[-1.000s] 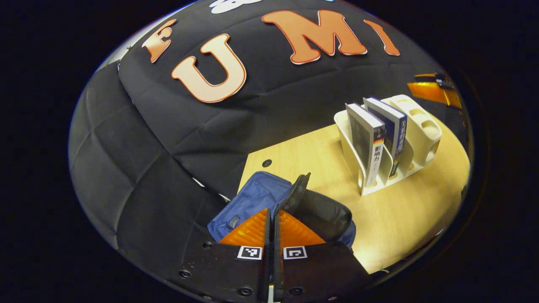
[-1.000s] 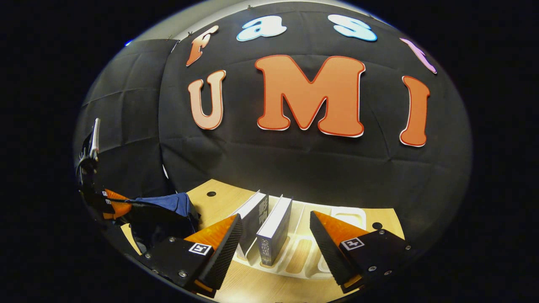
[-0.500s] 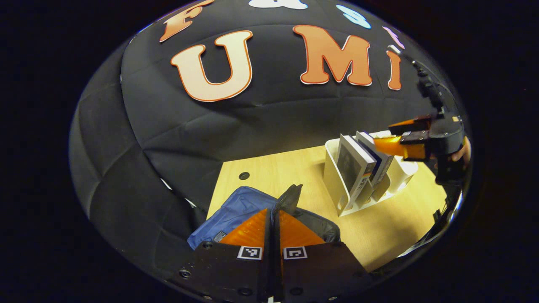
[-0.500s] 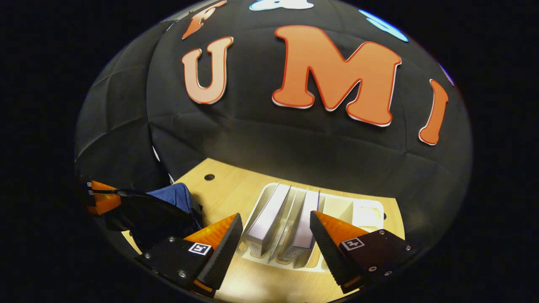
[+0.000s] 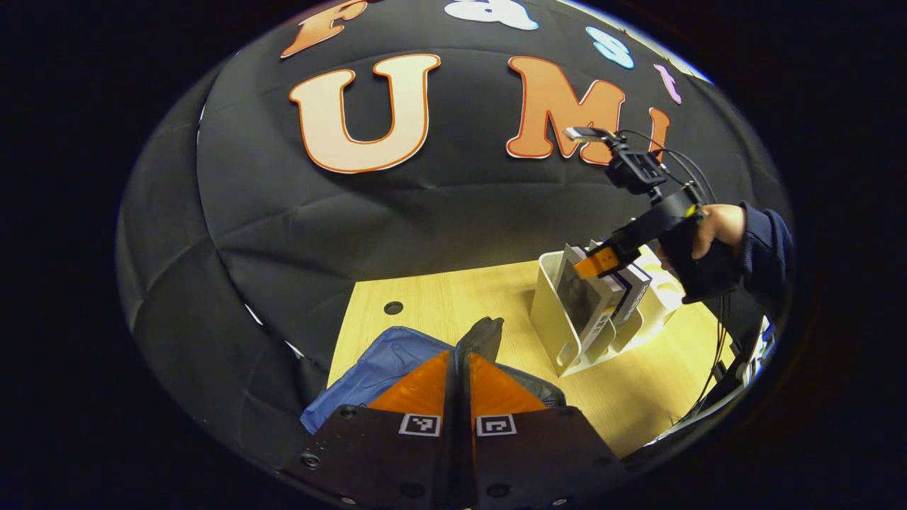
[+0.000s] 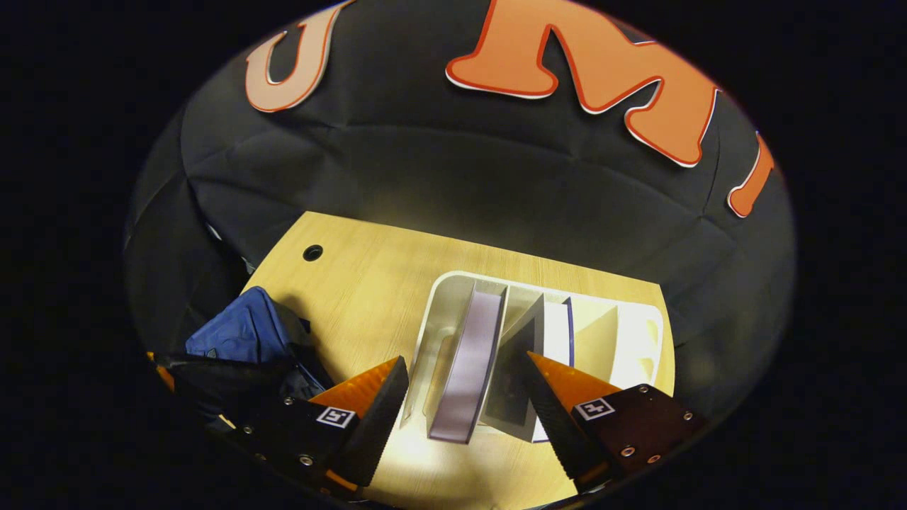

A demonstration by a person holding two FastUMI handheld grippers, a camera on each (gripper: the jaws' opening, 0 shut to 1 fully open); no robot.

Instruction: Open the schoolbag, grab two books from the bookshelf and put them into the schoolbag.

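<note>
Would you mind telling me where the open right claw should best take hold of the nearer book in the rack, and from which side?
Grip the book by its upper edge, coming down from above. It stands upright in the white rack, whose dividers cover its lower part, and the right claw hangs open over it, one finger on each side.

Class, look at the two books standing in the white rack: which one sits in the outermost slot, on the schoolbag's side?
The book with the pale lilac page edge. It stands in the white rack's end slot toward the blue schoolbag; the blue-edged book stands one slot further in.
</note>
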